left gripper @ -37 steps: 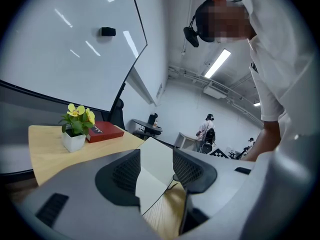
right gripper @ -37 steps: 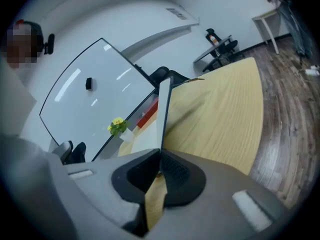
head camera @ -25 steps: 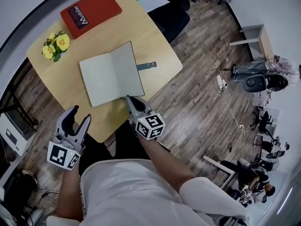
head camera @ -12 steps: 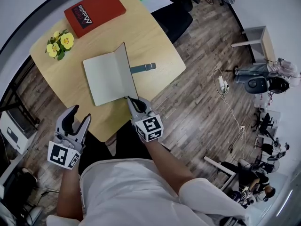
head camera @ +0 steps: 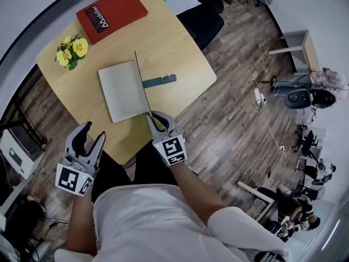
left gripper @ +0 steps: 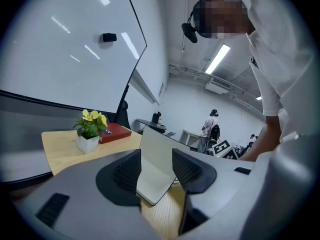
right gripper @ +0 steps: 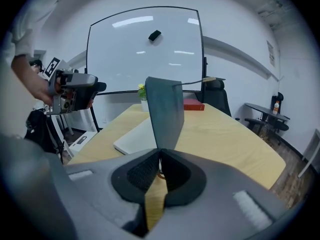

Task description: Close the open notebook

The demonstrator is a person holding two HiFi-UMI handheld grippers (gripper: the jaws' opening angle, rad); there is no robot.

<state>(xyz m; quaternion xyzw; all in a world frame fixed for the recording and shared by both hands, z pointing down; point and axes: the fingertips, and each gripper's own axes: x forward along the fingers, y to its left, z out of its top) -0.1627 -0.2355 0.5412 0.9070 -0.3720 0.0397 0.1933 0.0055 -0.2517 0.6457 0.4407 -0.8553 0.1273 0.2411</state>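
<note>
The notebook (head camera: 120,90) lies on the wooden table (head camera: 177,48), its left half flat with pale pages up. Its dark right cover (head camera: 140,81) stands nearly upright, and the elastic strap (head camera: 159,81) lies on the table to its right. My right gripper (head camera: 152,115) is shut on the cover's near corner; in the right gripper view the cover (right gripper: 165,111) rises straight out of the closed right gripper (right gripper: 159,155). My left gripper (head camera: 91,136) hangs open off the table's near-left edge, with nothing in it. In the left gripper view the notebook (left gripper: 159,144) shows far off beyond the left gripper (left gripper: 156,170).
A red book (head camera: 112,14) lies at the table's far corner, and a small pot of yellow flowers (head camera: 70,51) stands at the left corner. A black chair (head camera: 199,21) stands beyond the table's right side. Wooden floor surrounds the table.
The right cover has swung up from lying flat to standing nearly upright, with my right gripper rolling along with its corner. The left gripper has stayed where it was.
</note>
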